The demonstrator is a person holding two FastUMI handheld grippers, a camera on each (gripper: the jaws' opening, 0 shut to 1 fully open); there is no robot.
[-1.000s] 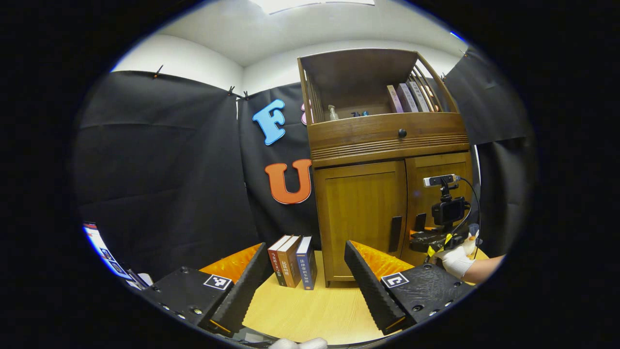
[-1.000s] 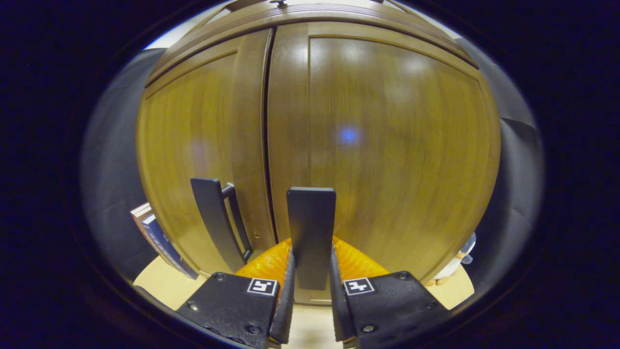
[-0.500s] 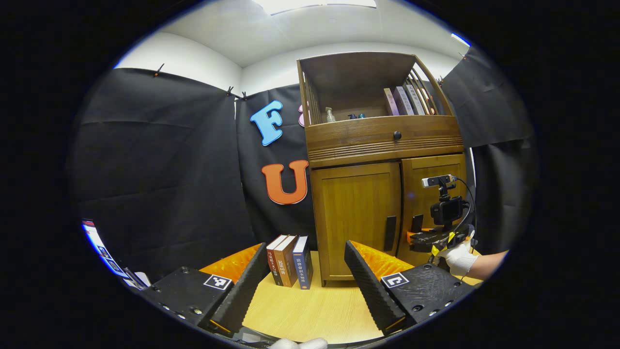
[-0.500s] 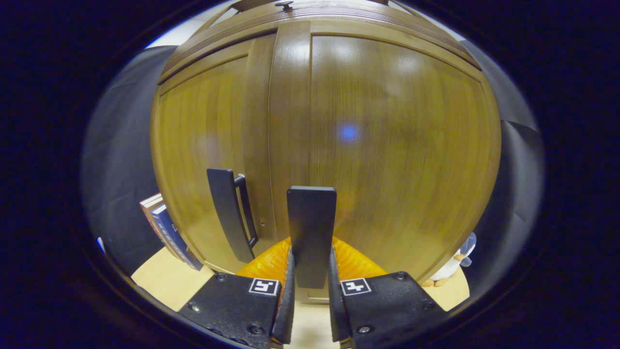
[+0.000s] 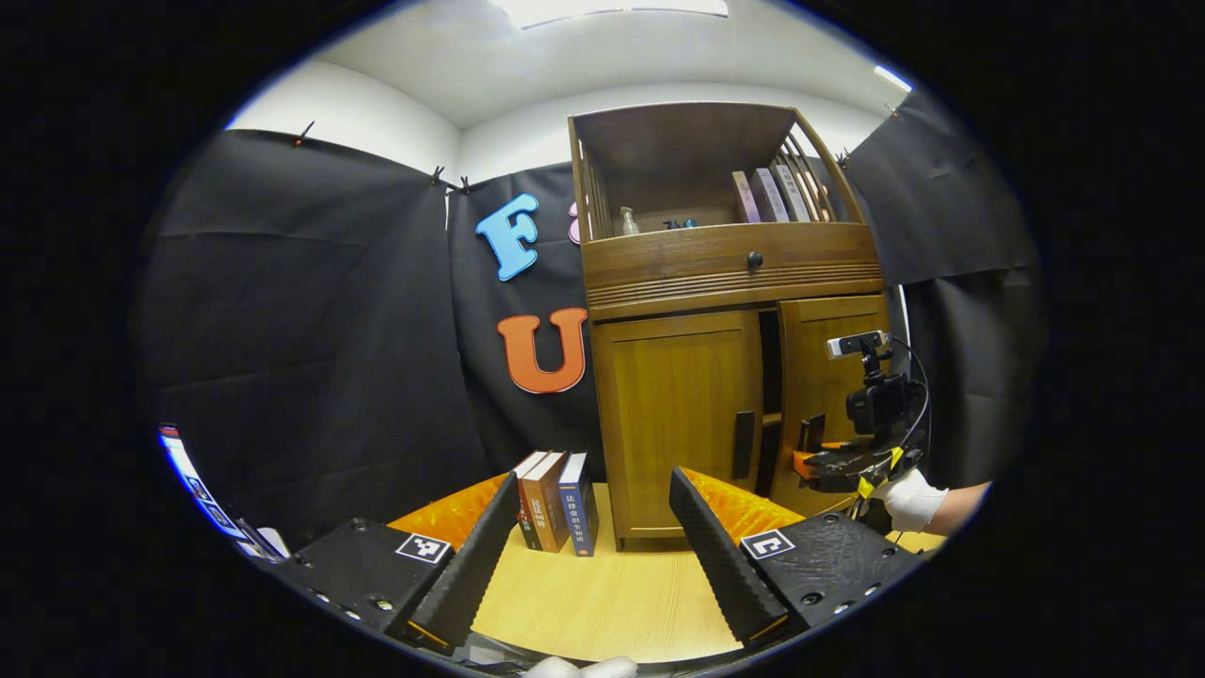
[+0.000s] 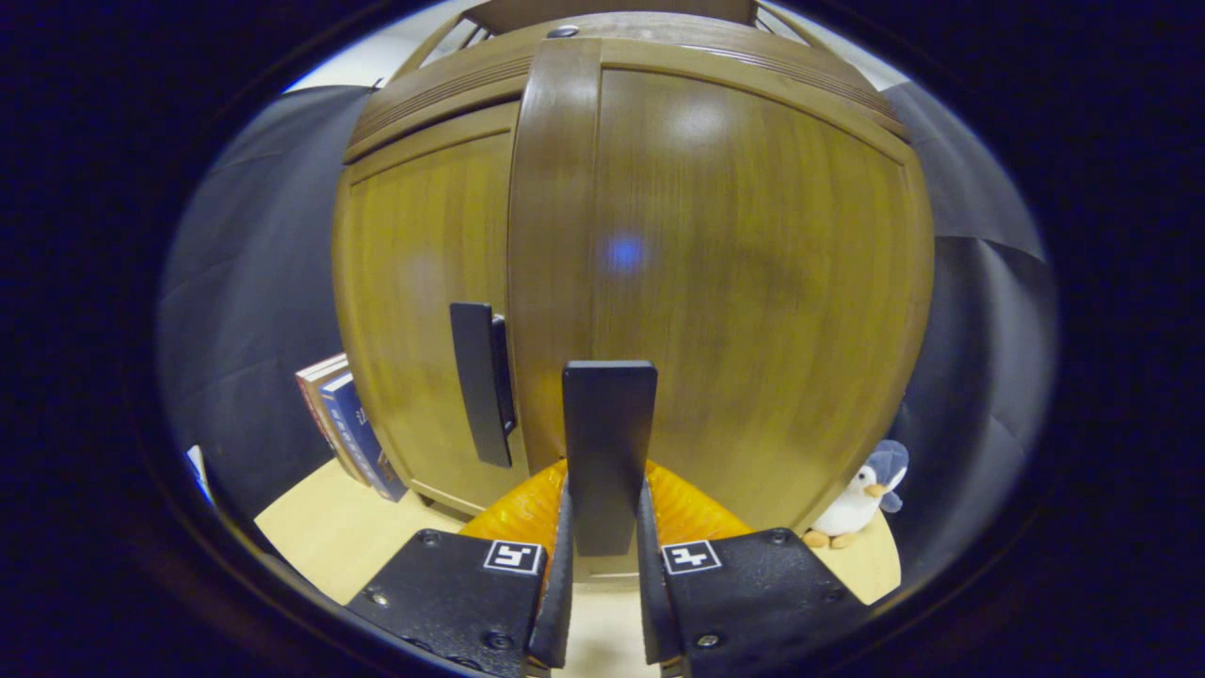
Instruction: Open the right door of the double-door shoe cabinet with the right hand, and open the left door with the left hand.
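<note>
Right gripper clamped on the right door's handle; left gripper gapes idle at six o'clock. A skewed pull risks slipping off.

Left gripper view faces the cabinet from well back; right gripper view, close up, shares its doors.
</note>
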